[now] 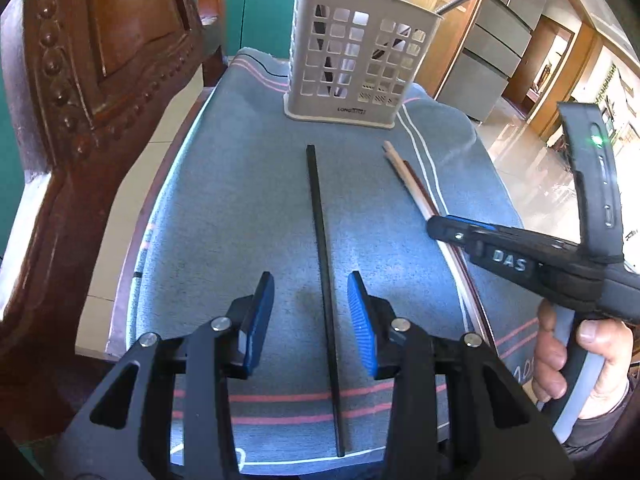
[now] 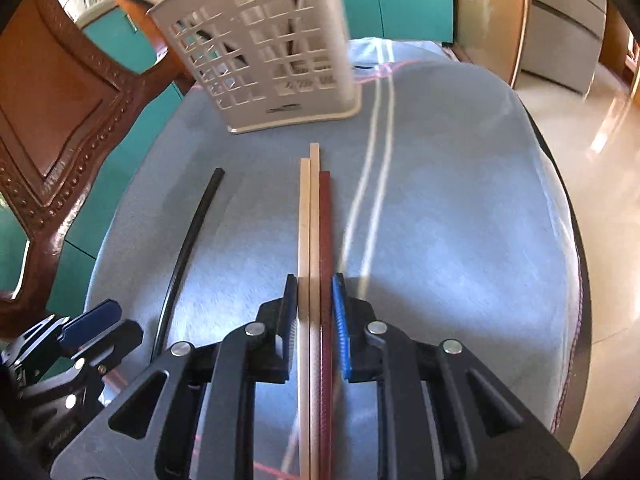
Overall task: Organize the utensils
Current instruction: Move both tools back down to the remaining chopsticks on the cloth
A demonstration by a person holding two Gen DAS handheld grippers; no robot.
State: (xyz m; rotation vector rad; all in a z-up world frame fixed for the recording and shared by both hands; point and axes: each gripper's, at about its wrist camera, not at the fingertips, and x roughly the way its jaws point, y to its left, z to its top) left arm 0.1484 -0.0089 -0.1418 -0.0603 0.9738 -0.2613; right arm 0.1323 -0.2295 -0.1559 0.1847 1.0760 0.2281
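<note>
A black chopstick (image 1: 322, 256) lies lengthwise on the blue-grey cloth (image 1: 240, 200), between the pads of my open left gripper (image 1: 310, 304) without touching them. It also shows in the right wrist view (image 2: 188, 240). My right gripper (image 2: 315, 312) is closed around two pale wooden chopsticks (image 2: 309, 216) and a dark red one (image 2: 326, 224) that lie side by side on the cloth. They also show in the left wrist view (image 1: 404, 176). A grey slotted utensil holder (image 1: 352, 52) stands upright at the far end, with some utensils in it.
A carved wooden chair back (image 1: 100, 60) rises close on the left. The cloth-covered seat drops off to a shiny tiled floor (image 2: 580, 128) on the right. A grey cabinet (image 1: 492, 48) and teal cupboards (image 1: 256, 4) stand beyond.
</note>
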